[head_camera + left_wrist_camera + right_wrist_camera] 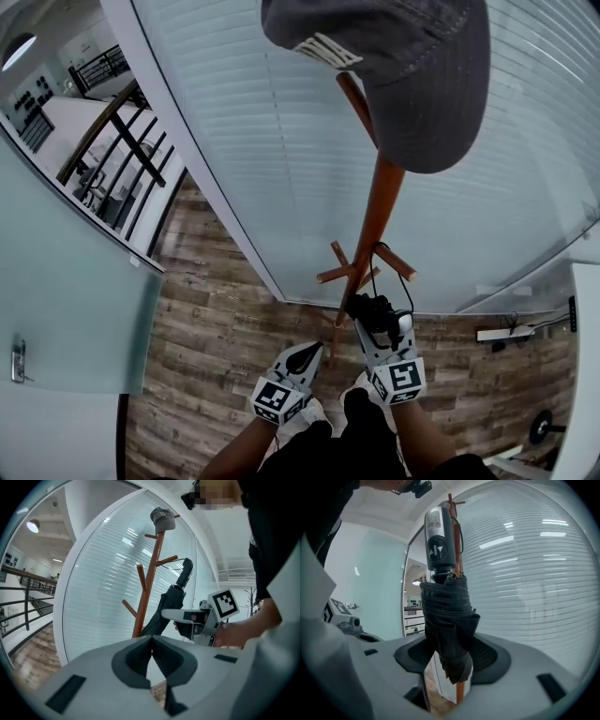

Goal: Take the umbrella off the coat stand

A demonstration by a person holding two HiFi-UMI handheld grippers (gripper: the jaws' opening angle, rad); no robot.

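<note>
One curved glass wall with white slatted blinds [281, 141] stands directly behind the tall reddish-brown wooden coat stand [380, 206]. Next in size, the folded black fabric umbrella [447, 620] hangs just beside the stand's trunk, on the person's side of it, below the stand's top. Its long axis runs nearly upright and leans a little away from the trunk, with the grey and black plastic handle [438, 541] at the upper end and the gathered tip pointing down. A dark grey cloth cap [403, 66] sits on the stand's top.

The right gripper [373, 330] reaches roughly level toward the stand and has its two jaws pinching the bunched canopy from both sides, so the umbrella's axis crosses the jaws at right angles. The left gripper [151, 656] waits farther from the stand, to the left of the right one, jaws pressed together on nothing.

Smallest is the thin black wrist cord [177, 567]. It seems to run from the handle to an upward-slanting wooden peg [168, 559] on the stand, though whether it is looped over the peg's end is hard to tell. By my judgement the right gripper, being the nearer, must carry the handle end up and away from the trunk along that peg's slant to free the cord
</note>
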